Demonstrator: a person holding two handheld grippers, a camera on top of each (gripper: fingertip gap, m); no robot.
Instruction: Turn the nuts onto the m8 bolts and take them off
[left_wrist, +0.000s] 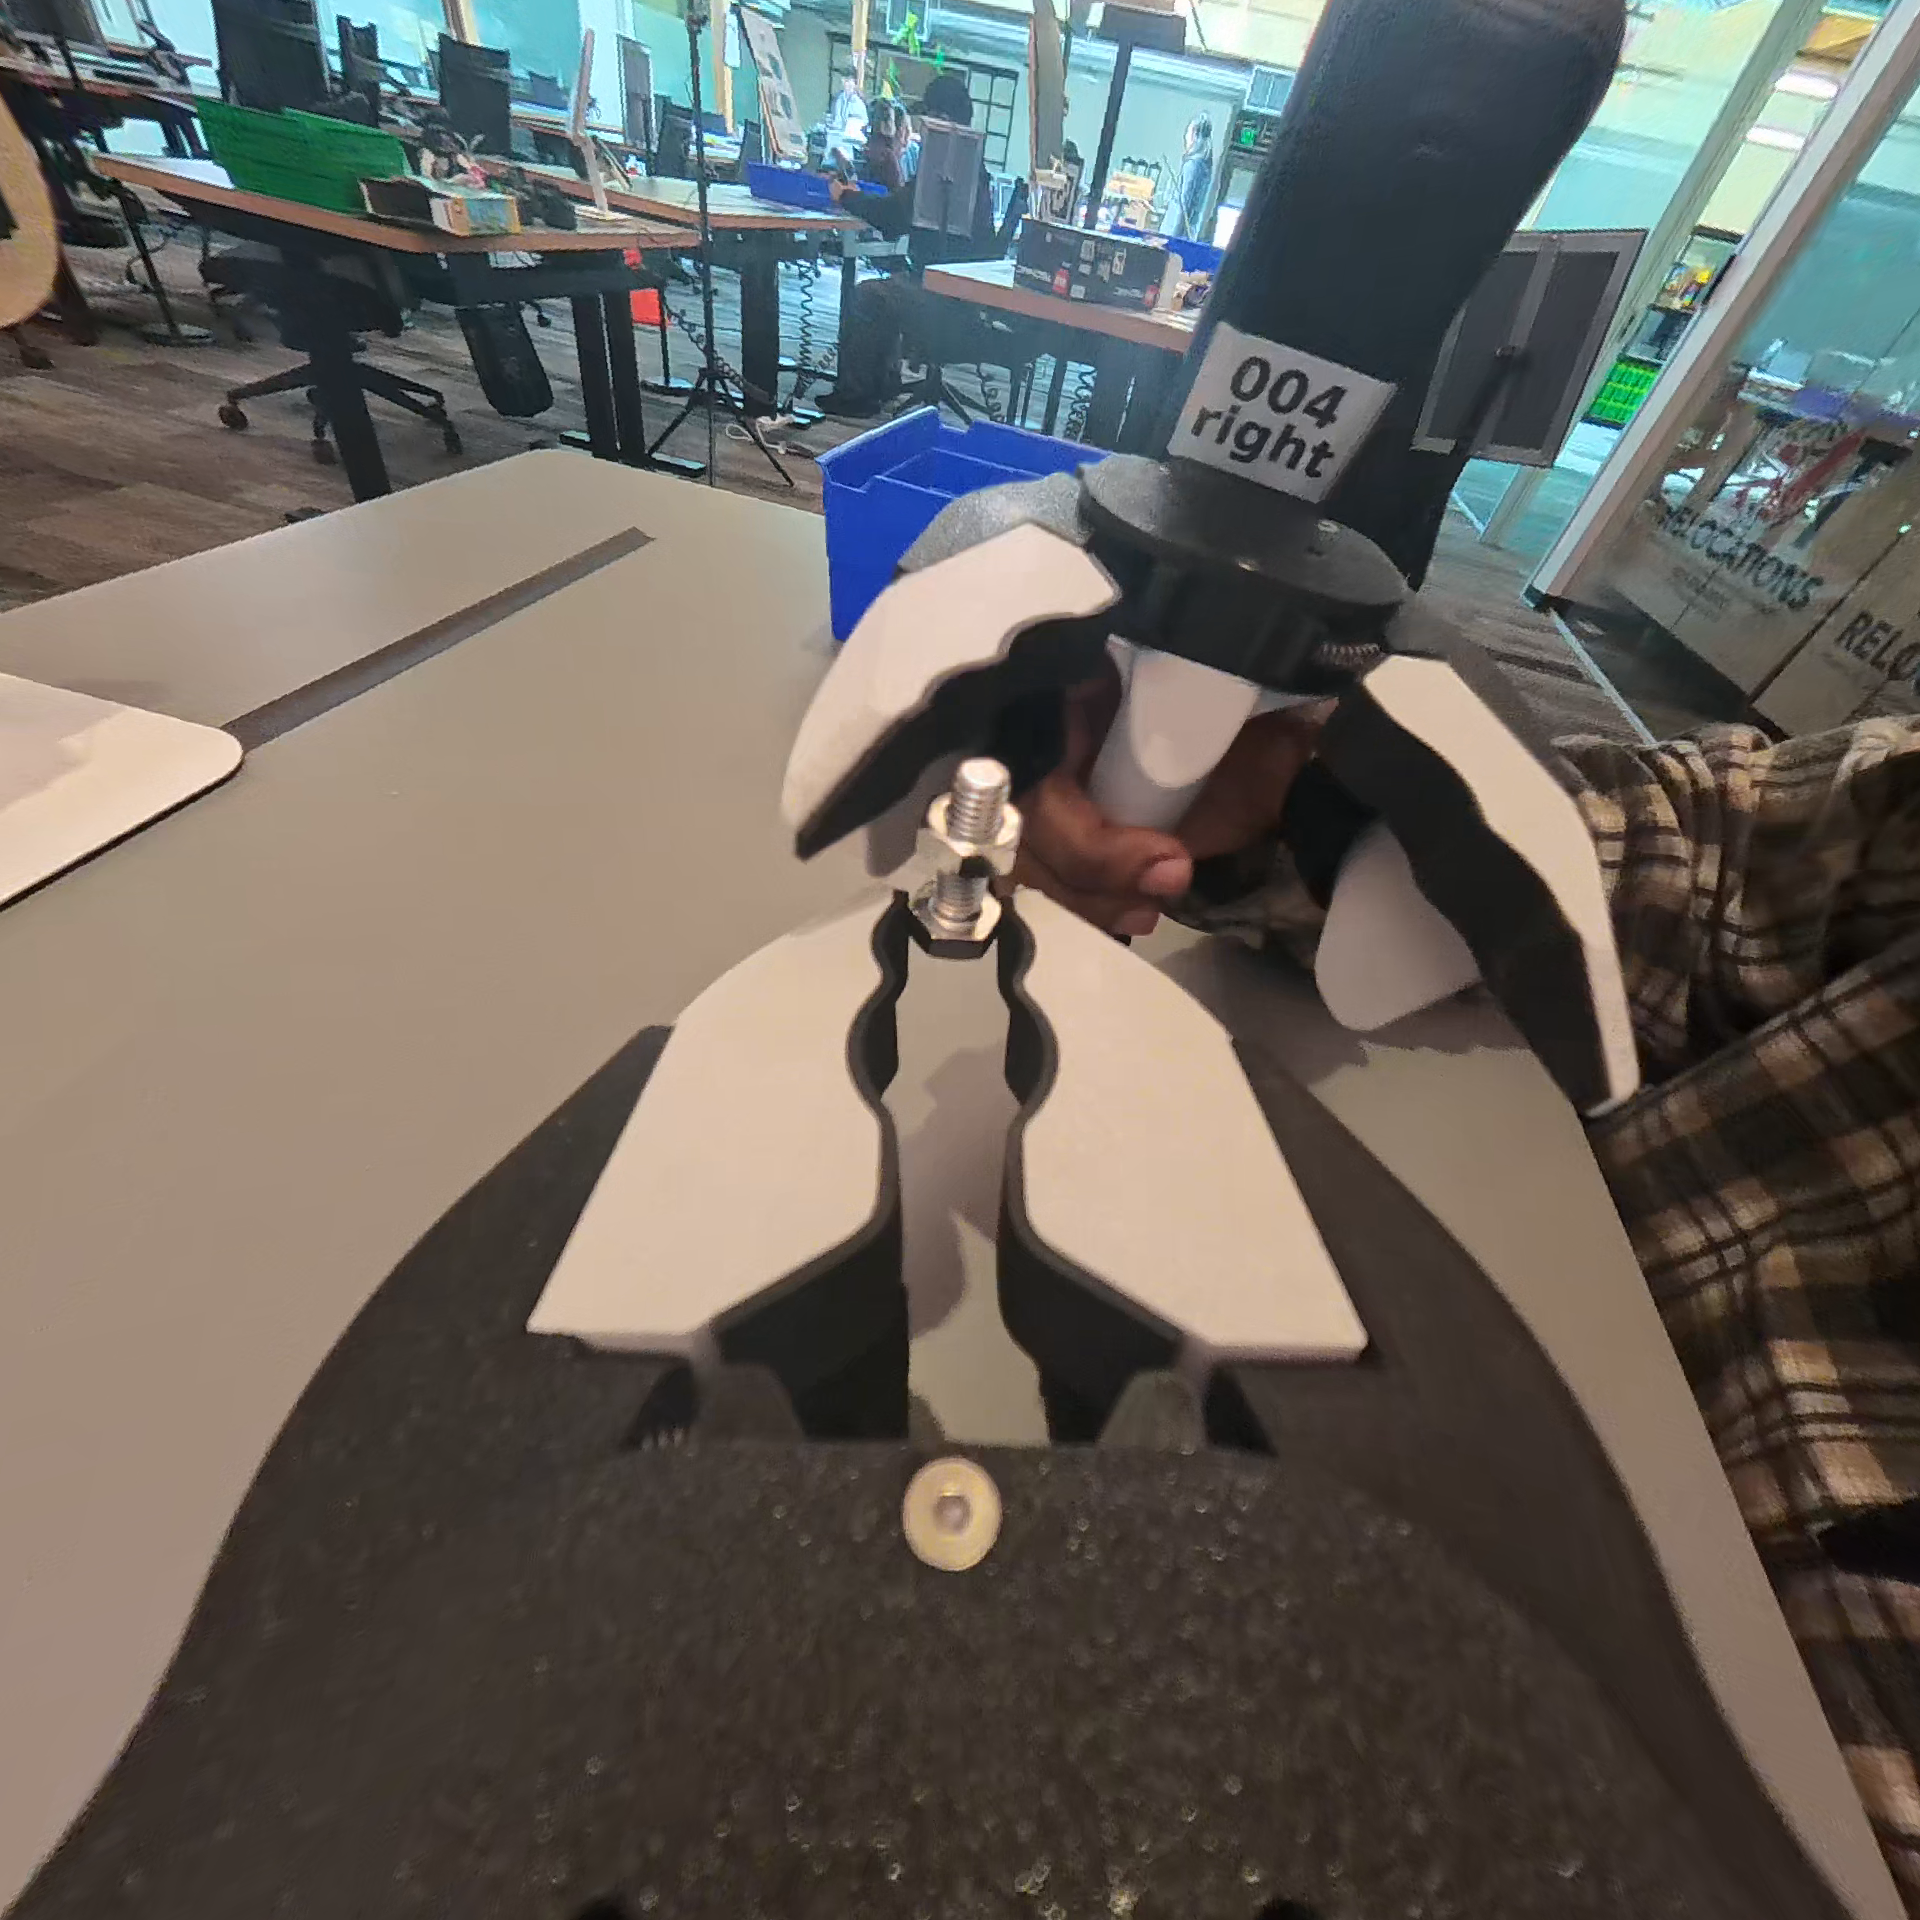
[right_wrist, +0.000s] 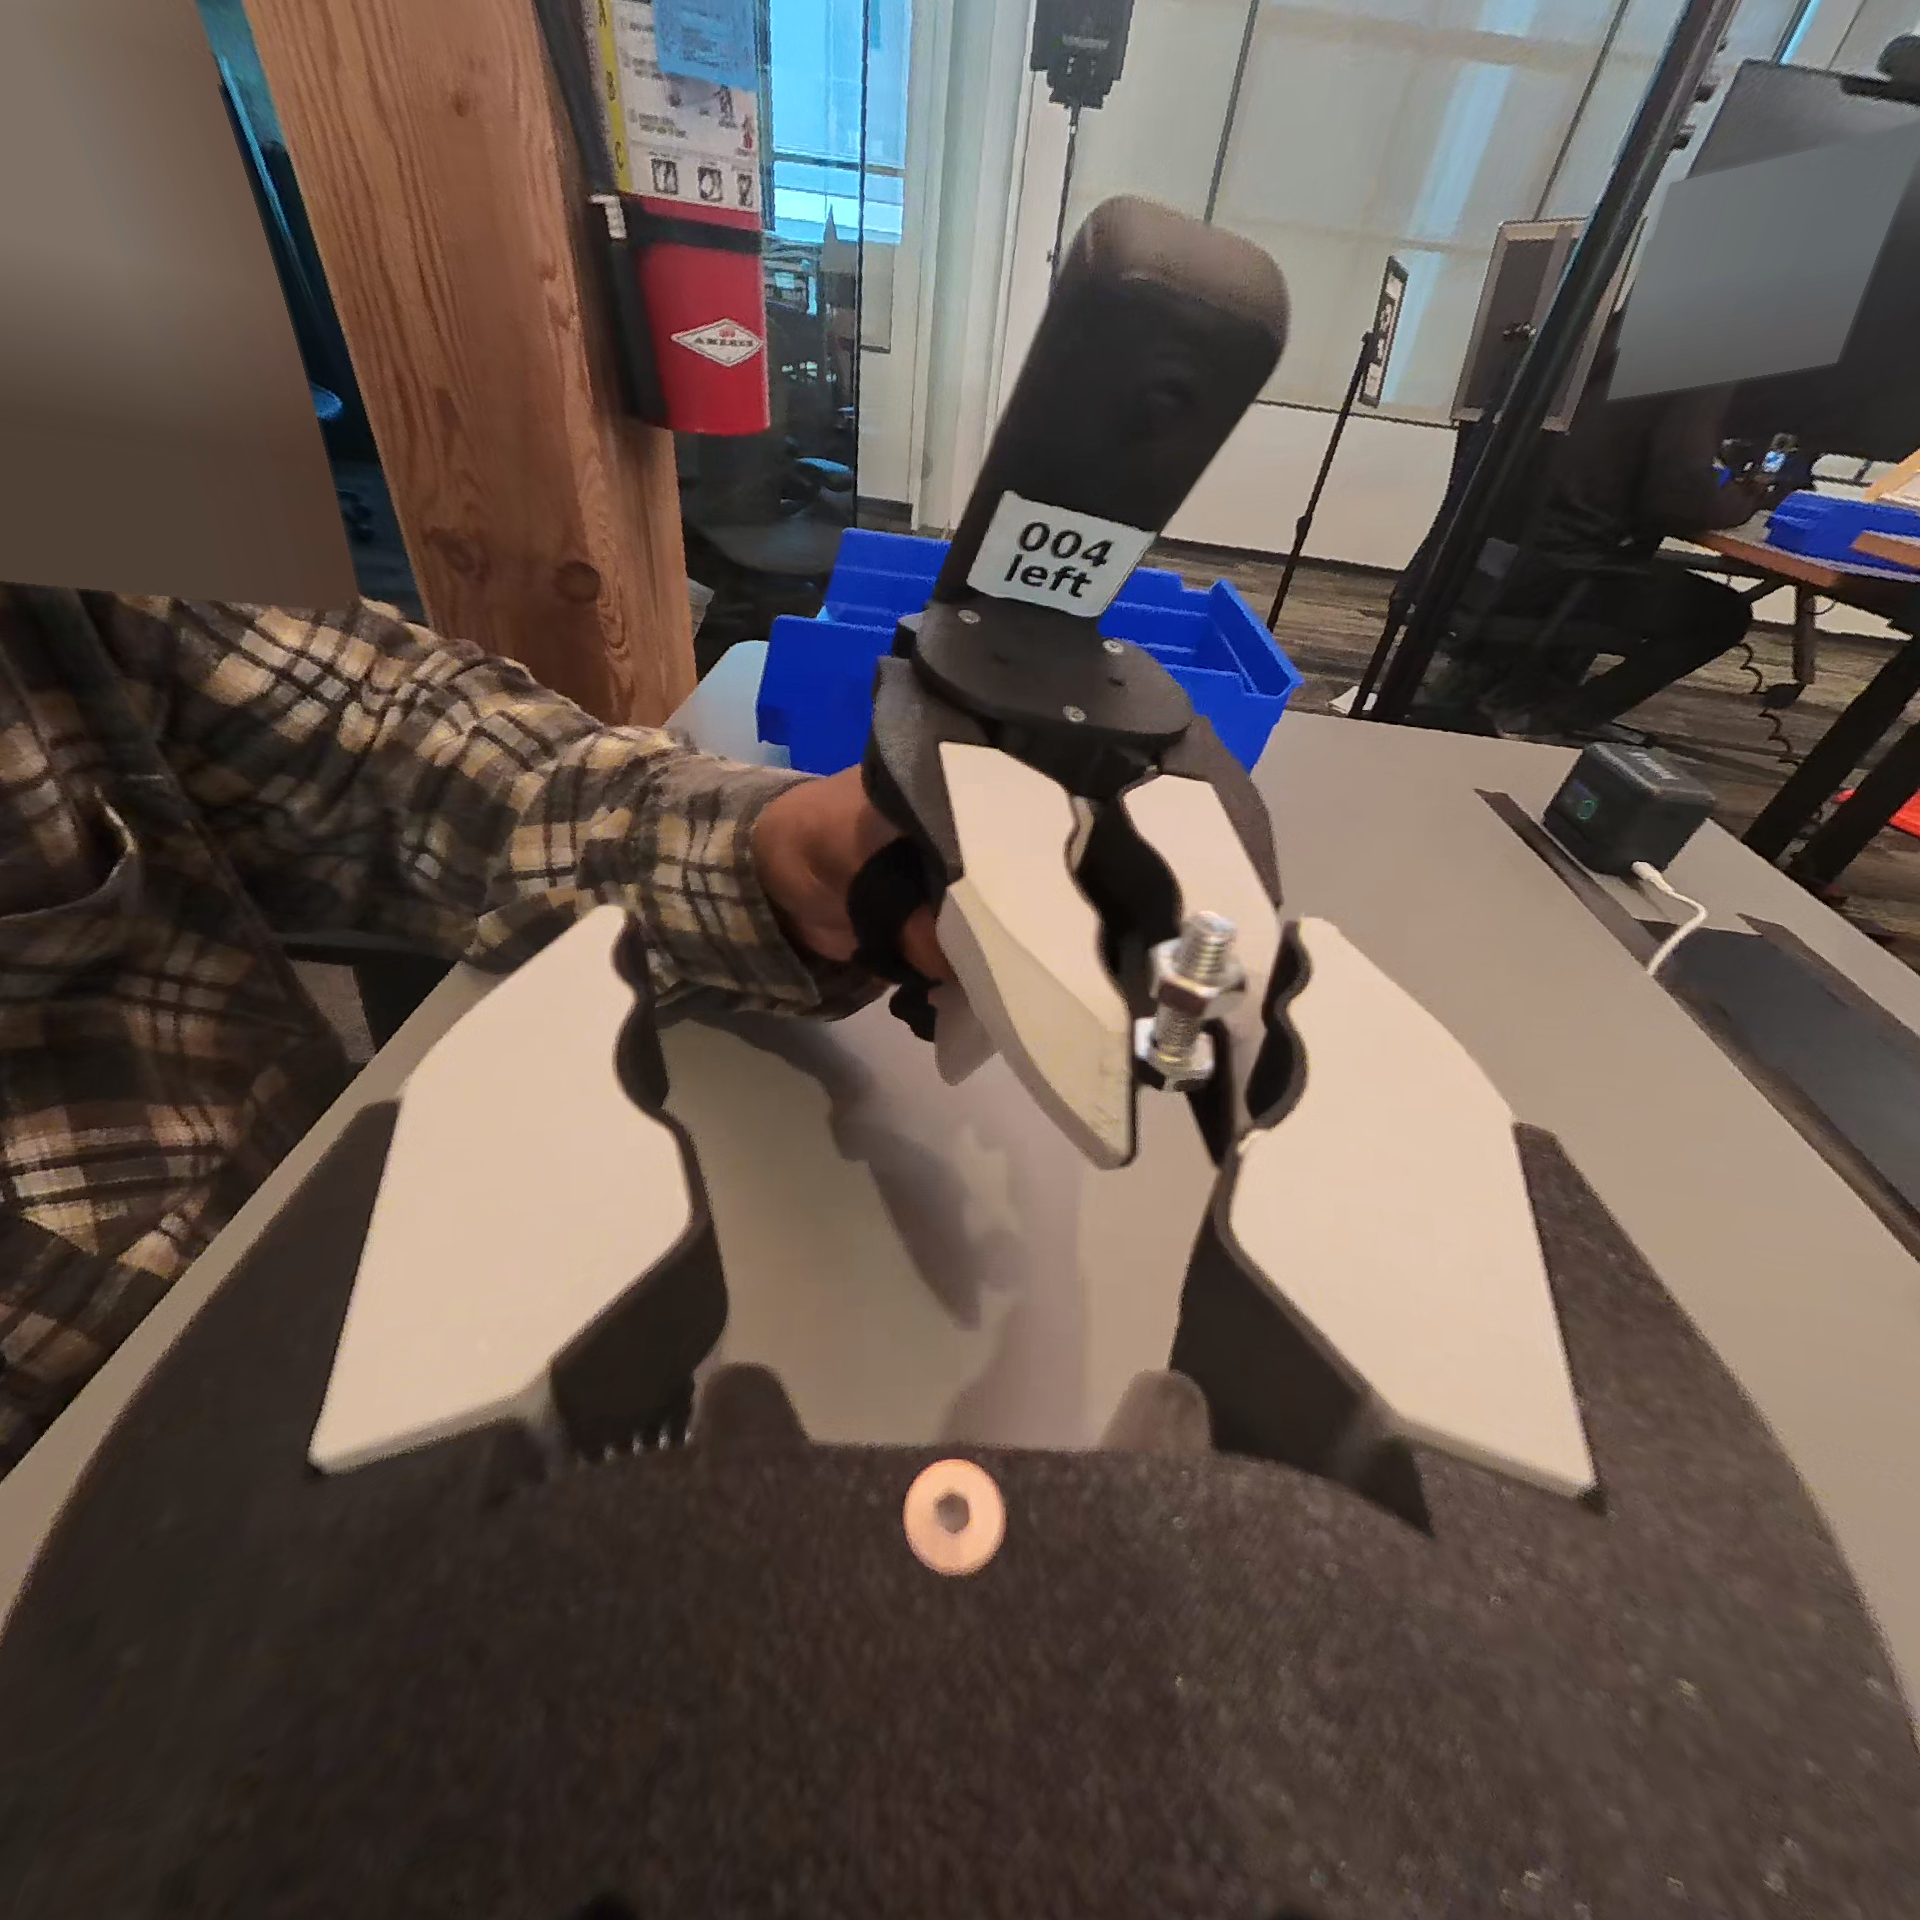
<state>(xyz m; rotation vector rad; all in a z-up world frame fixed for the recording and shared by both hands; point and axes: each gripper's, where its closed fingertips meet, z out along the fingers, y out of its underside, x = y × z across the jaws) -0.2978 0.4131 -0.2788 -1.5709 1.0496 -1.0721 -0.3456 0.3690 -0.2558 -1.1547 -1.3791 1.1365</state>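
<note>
Silver threaded M8 bolt (left_wrist: 964, 842) stands upright above the grey desk (left_wrist: 416, 883), its hexagonal head pinched in the left gripper (left_wrist: 954, 935) fingers, steadying it so the wide-spread right gripper (right_wrist: 956, 1039) can reach the silver hexagonal nut (right_wrist: 1197, 977) partway down its thread.

Nut (left_wrist: 967, 837) on bolt (left_wrist: 958, 871) above table (left_wrist: 436, 935), bin (left_wrist: 894, 499) behind
</note>
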